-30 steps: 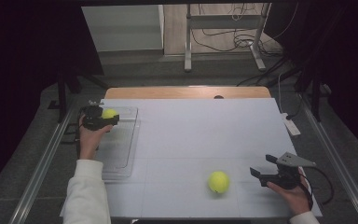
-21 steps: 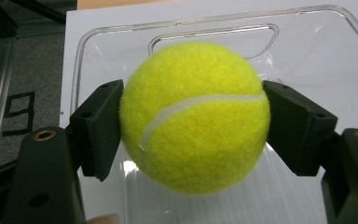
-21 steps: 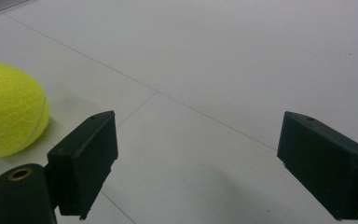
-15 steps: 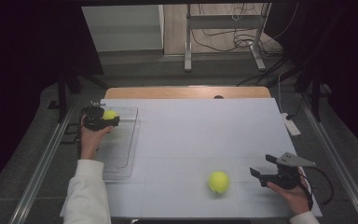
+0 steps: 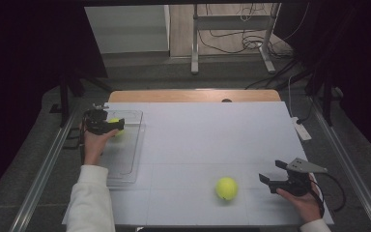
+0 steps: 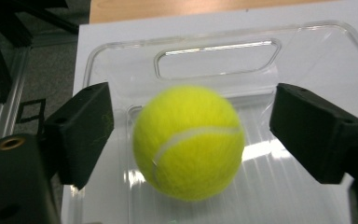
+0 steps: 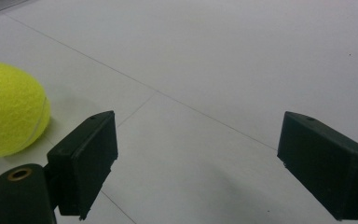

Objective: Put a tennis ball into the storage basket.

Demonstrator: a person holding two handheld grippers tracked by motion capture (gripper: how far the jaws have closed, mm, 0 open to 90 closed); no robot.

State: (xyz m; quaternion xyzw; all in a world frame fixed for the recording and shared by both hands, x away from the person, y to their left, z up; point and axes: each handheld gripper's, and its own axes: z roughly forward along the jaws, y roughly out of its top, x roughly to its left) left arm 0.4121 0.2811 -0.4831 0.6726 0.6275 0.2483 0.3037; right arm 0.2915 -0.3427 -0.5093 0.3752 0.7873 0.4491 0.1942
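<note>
Left tool (image 6: 186, 135): its jaws have just been opening over the clear plastic tray (image 5: 134, 145) at the left side of the bench (image 5: 212, 135); in the left gripper view both black pads now stand off the ball with daylight on either side, so the grip is let go.
Tennis ball in tray (image 6: 189, 142): between the parted jaws, slightly blurred, above the ribbed tray floor near the handle cut-out (whether it already rests on the floor I cannot tell).
Meaning: this ball looks delivered; the drop into the tray reads as done.
Second tennis ball (image 5: 226, 188): on the white bench, near the front edge, apart from the tray.
Right tool (image 5: 272, 176): jaws spread wide and holding nothing, just right of that ball, not touching it.
Likely next: the second ball is probably the one to fetch.
</note>
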